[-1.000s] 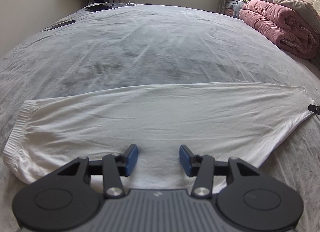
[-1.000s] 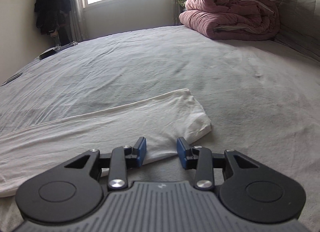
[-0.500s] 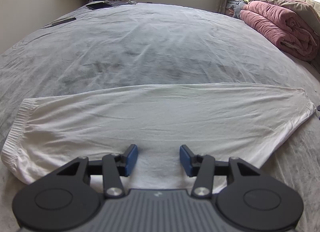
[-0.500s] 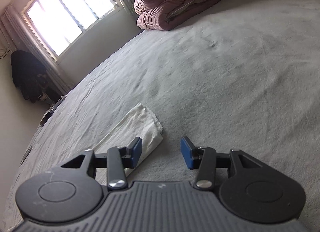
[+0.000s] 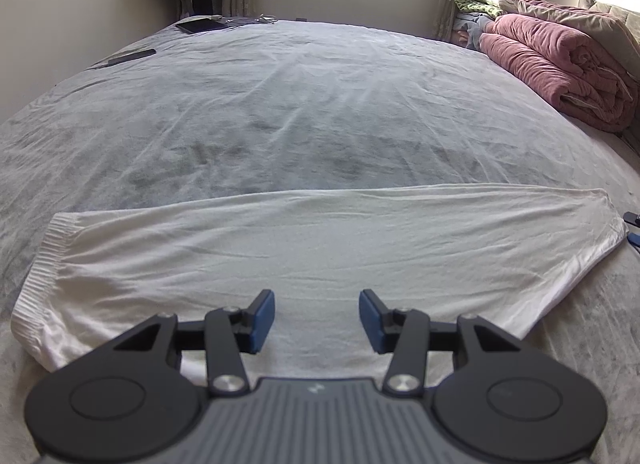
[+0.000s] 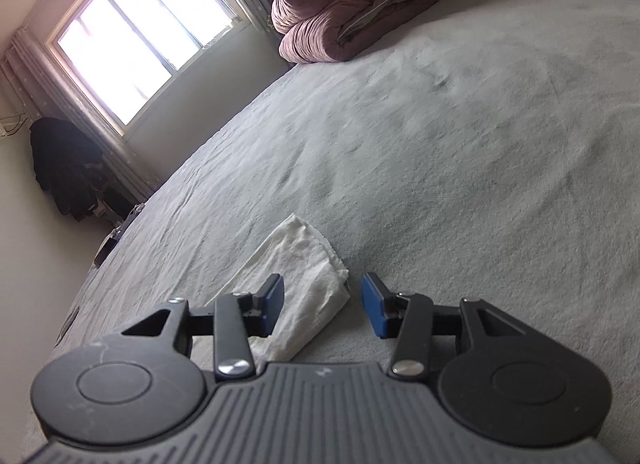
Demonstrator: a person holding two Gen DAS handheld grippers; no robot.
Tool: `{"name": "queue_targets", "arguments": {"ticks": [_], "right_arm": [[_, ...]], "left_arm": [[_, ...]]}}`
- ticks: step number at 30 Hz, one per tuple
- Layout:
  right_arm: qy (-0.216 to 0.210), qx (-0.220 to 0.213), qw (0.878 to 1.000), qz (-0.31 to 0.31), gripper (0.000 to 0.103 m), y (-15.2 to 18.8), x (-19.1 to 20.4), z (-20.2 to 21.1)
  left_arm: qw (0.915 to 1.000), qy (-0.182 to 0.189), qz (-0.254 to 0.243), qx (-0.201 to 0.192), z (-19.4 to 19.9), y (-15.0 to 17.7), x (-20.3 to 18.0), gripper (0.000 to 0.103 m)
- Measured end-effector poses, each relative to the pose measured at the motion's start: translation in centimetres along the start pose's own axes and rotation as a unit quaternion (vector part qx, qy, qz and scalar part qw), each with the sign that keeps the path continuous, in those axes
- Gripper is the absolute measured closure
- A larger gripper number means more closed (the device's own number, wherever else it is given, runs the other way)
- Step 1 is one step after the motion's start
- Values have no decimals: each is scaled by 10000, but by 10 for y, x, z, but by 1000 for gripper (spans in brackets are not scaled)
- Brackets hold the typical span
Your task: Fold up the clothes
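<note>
Right claw (image 6: 322,306) agape beside garment (image 6: 304,292) end

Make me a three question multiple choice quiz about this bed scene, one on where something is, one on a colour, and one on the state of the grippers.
1. Where does the rolled quilt lie?
A. At the far right of the bed, near the window
B. On top of the white garment
C. On the floor

2. What colour is the garment spread on the bed sheet?
A. Black
B. White
C. Red

3. How do the left gripper and the right gripper stand?
A. Both shut on cloth
B. One shut, one open
C. Both open, holding nothing

Answers: 1 A, the pink roll sits at the bed's far right edge beside the curtain. 2 B, the long cloth is white against the grey sheet. 3 C, each wrist view shows blue pads wide apart with nothing pinched between them.
</note>
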State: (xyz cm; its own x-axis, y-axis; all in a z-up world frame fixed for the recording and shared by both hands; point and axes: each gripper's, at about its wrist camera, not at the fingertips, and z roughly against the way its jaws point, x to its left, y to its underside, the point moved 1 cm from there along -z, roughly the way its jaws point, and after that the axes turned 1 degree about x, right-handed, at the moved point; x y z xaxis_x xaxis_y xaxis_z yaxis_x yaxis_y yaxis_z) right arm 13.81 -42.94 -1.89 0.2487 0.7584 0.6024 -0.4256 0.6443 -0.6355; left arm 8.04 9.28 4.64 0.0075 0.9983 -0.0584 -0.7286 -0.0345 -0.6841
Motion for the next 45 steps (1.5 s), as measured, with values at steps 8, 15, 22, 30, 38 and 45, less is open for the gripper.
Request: {"name": "queue_targets", "arguments": {"ticks": [8, 15, 22, 30, 38, 45], "right_arm": [[-96, 39, 9999, 117, 56, -1, 4, -8], [52, 62, 9993, 379, 75, 2, 11, -12], [347, 20, 9962, 804, 92, 7, 24, -15], [509, -317, 9927, 1044, 93, 9, 41, -14], [626, -351, 9938, 844, 93, 14, 38, -18], [708, -342, 9925, 933, 93, 16, 42, -18]], "left_arm": [[9999, -30, 116, 75, -4, 0, 3, 55], [9999, -24, 77, 102, -6, 1, 1, 55], [9999, -60, 59, 93, -9, 2, 3, 55], [9999, -65, 143, 66, -11, 2, 10, 55], [9999, -155, -73, 16, -13, 3, 4, 48], [9998, -20, -219, 9, -16, 4, -3, 13]]}}
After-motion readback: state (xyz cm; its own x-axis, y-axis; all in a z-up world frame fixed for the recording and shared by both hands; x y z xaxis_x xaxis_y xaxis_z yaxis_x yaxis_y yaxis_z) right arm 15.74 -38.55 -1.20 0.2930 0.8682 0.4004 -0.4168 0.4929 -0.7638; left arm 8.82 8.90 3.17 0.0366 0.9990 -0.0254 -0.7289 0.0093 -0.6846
